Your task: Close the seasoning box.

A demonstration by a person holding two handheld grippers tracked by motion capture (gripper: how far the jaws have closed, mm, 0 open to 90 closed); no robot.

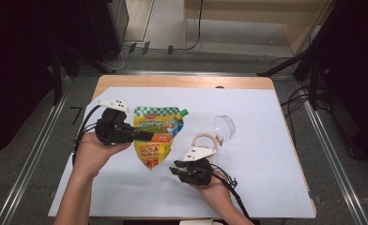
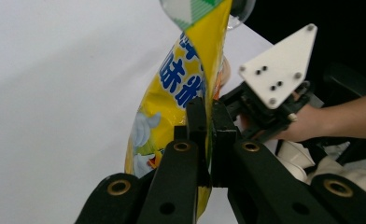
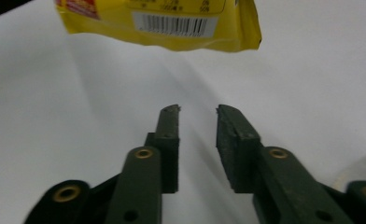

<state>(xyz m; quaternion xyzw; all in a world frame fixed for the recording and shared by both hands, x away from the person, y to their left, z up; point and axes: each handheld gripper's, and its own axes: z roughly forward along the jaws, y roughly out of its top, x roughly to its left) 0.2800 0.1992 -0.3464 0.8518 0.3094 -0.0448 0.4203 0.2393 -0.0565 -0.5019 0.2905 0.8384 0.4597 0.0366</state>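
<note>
Left claw: the left claw (image 1: pixel 147 136) is clenched on the edge of the yellow pouch (image 1: pixel 157 135). In the left gripper view its black jaws press together with the pouch film (image 2: pixel 181 88) pinched between them.
Left hand: the left hand (image 1: pixel 95 150) grips the claw body from below, at the left side of the bench (image 1: pixel 266 154).
Yellow pouch: a printed spout pouch with a green-and-white checked top band and a green cap (image 1: pixel 184 112) at its upper right corner. The high view places it left of centre over the white sheet. The right gripper view shows its lower edge, with a barcode (image 3: pixel 174 24), raised clear of the sheet.
Right claw: the right claw (image 1: pixel 175 168) is released. In the right gripper view its two jaws stand apart with bare sheet between them and nothing gripped (image 3: pixel 198 122).
Right claw position: near the pouch's lower tip, just to its right, not touching it. The jaws point toward the pouch.
Right hand: the right hand (image 1: pixel 215 185) holds the claw from the near edge of the bench.
Tape ring: a pale ring (image 1: pixel 204 140) lies on the sheet just behind the right claw.
Clear cup: a transparent cup (image 1: pixel 224 125) lies on its side beside the ring, on its far right.
Surface: a white sheet covers most of the wooden bench.
</note>
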